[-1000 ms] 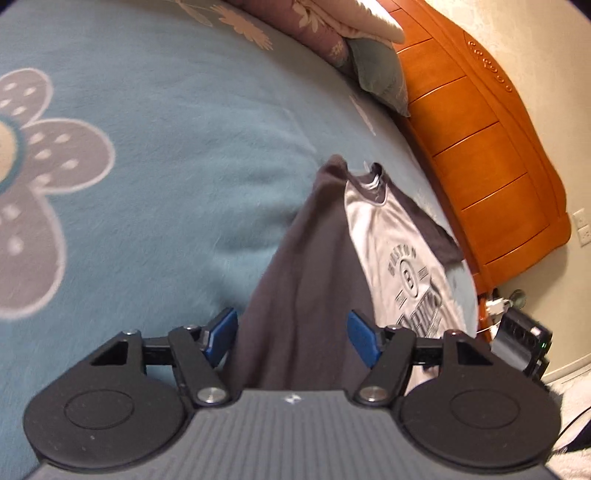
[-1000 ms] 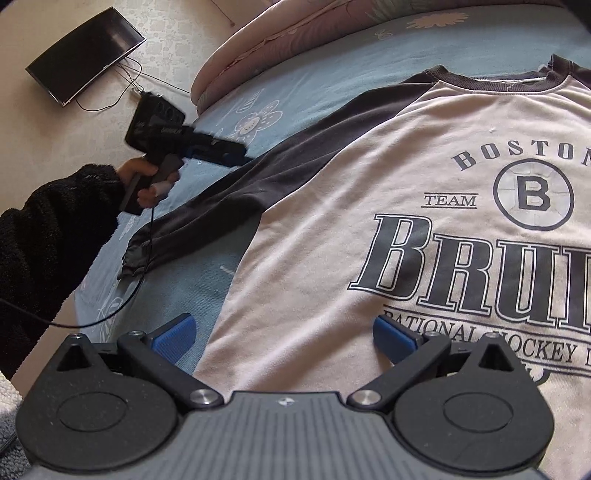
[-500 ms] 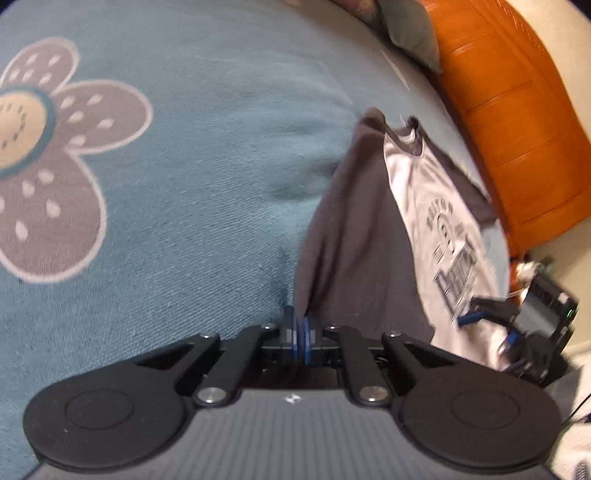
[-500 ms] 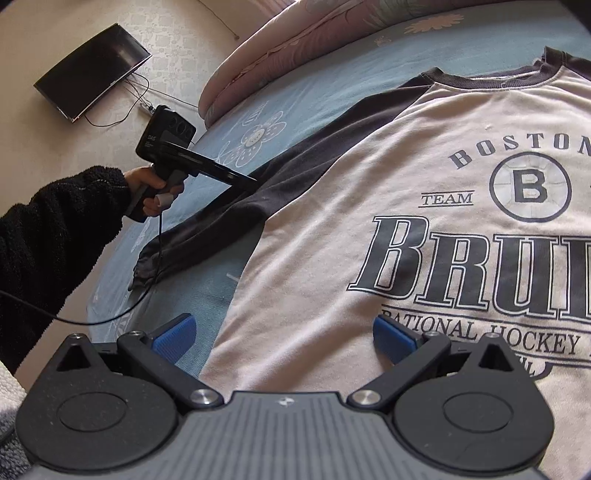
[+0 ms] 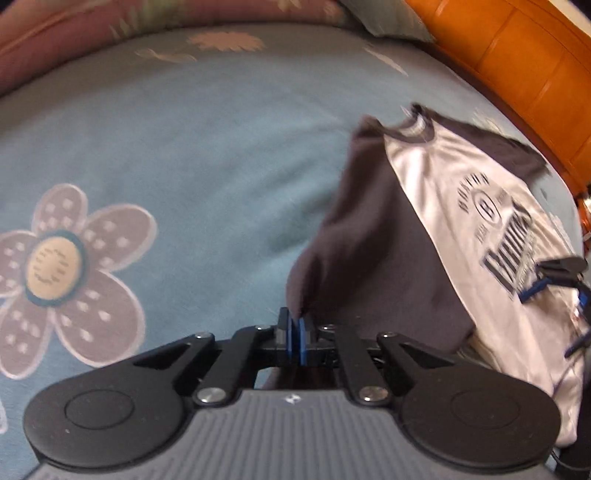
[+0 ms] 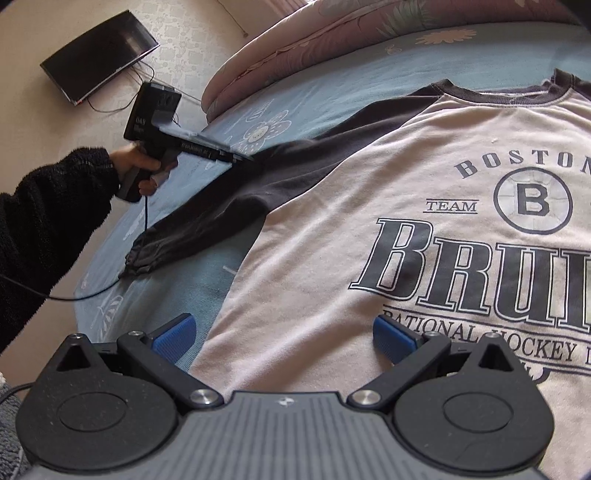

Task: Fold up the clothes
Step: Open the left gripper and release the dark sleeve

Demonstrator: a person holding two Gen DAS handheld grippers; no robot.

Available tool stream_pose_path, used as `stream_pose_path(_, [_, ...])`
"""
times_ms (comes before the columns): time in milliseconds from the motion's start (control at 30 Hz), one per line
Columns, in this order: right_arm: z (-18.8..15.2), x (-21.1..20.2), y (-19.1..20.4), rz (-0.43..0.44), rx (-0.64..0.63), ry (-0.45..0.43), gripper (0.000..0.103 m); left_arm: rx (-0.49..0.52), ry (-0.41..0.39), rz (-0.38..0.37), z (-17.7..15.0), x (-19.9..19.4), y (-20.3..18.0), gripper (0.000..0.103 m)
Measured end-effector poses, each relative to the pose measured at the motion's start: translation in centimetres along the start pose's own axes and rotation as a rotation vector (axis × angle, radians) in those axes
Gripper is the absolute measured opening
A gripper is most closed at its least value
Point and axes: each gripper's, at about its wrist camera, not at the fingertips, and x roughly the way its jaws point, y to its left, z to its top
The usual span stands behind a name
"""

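A pale shirt (image 6: 369,229) with dark sleeves and a "BOSTON BRUINS" print lies flat, print side up, on a blue bed (image 5: 184,147) patterned with grey flowers. In the left wrist view the left gripper (image 5: 294,334) sits low in the centre of the frame, its blue-padded fingers (image 5: 303,338) pressed together and pinching the edge of the dark sleeve (image 5: 369,266); the cloth rises from the bed at the pinch and spreads toward the upper right, where the shirt's body and collar lie. An orange wooden headboard (image 5: 517,74) fills the upper right corner, and a pink quilt (image 5: 110,22) runs along the top edge. At the far right edge of that view the right gripper (image 5: 554,284) shows over the shirt's lower print. In the right wrist view the right gripper's fingers (image 6: 173,338) are spread wide apart at the bottom of the frame, straddling the shirt's lower left part without closing on it. At centre left a hand (image 6: 142,168) in a black fuzzy cuff (image 6: 55,206) holds the left gripper against the sleeve partway along it, and the sleeve's end (image 6: 142,258) lies on the bed below. A dark flat screen (image 6: 99,55) sits at upper left.
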Motion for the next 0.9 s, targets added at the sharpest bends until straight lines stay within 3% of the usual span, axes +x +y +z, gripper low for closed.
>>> stream_pose_path(200, [-0.1,0.1,0.6,-0.025,-0.038,0.012,0.103,-0.029,0.045,0.03,0.2,1.4,-0.1,0.009])
stream_pose_path(333, [-0.1,0.1,0.8,-0.034,-0.051,0.018,0.103,-0.052,0.016,0.085,-0.5,-0.7,0.0,0.036])
stream_pose_path(467, [-0.2,0.2,1.0,-0.04,-0.056,0.018,0.103,-0.051,-0.042,0.118,-2.7,-4.2,-1.1,0.04])
stream_pose_path(567, [-0.1,0.3,1.0,-0.045,-0.047,0.012,0.103,-0.071,-0.103,0.074,-5.1,-5.8,-2.7,0.041])
stream_pose_path(667, [-0.1,0.4,1.3,-0.059,-0.046,0.013,0.103,-0.081,-0.048,0.072,-8.3,-5.0,-4.0,0.041])
stream_pose_path(733, [-0.1,0.5,1.5,-0.074,-0.059,0.019,0.103,-0.145,0.0,0.065,-11.0,-4.3,-4.2,0.041])
stream_pose_path(900, [-0.3,0.8,2.4,-0.122,-0.104,0.04,0.103,-0.267,-0.071,0.037,-17.7,-6.9,-5.3,0.043])
